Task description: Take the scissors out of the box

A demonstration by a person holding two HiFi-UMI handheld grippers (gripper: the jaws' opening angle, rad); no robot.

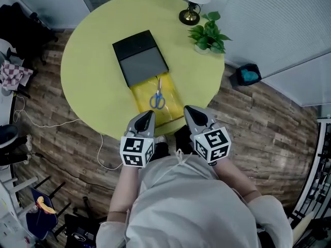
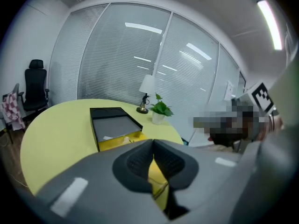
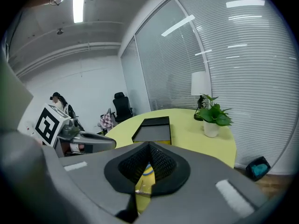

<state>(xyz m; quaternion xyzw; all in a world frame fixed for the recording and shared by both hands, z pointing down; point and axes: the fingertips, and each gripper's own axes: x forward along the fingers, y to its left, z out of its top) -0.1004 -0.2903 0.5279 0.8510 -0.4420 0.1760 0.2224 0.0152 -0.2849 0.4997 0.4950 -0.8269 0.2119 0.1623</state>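
Blue-handled metal scissors (image 1: 158, 98) lie in the exposed yellow inner tray (image 1: 143, 93) of the flat black rectangular box (image 1: 140, 57), blades pointing toward the black part, on the round yellow-green table (image 1: 93, 76). Left gripper (image 1: 147, 113) and right gripper (image 1: 190, 110) hang side by side over the near table edge, just short of the tray, touching nothing; each has its jaws pressed together with nothing between them. Far side of the table: white-shaded lamp (image 1: 192, 4) and small potted green plant (image 1: 209, 35), well apart from the box.
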